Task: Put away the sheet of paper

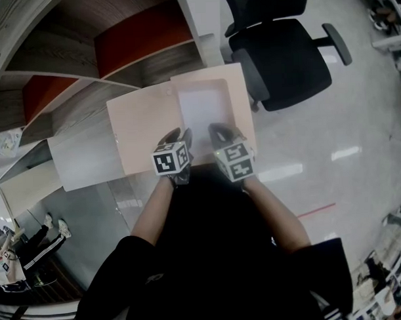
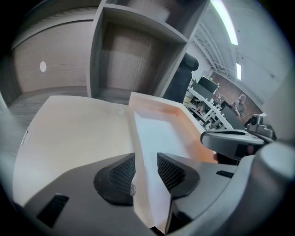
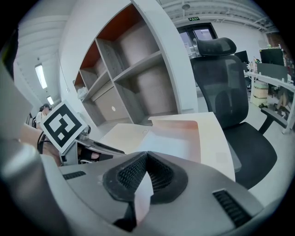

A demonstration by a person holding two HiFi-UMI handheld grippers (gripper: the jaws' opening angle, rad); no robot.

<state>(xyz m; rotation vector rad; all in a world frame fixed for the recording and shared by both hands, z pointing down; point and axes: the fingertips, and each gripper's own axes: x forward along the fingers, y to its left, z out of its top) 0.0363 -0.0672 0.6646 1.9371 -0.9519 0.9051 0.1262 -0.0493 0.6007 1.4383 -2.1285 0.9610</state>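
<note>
An open peach folder (image 1: 147, 135) lies on a white table, with the white sheet of paper (image 1: 204, 110) in its right half, framed by a peach pocket. Both grippers are at the sheet's near edge. My left gripper (image 2: 146, 173) is open: the near edge of the sheet (image 2: 156, 133) runs through the gap and the pads stand apart from it. My right gripper (image 3: 146, 173) is shut on the sheet (image 3: 175, 140), a strip of which hangs below the closed pads. In the head view the left gripper (image 1: 180, 138) and right gripper (image 1: 220, 132) sit side by side.
A shelving unit (image 1: 118, 54) of grey wood with red panels stands behind the table (image 1: 82, 163). A black office chair (image 1: 285, 54) is close to the table's right side. Beyond it is glossy floor (image 1: 358, 150).
</note>
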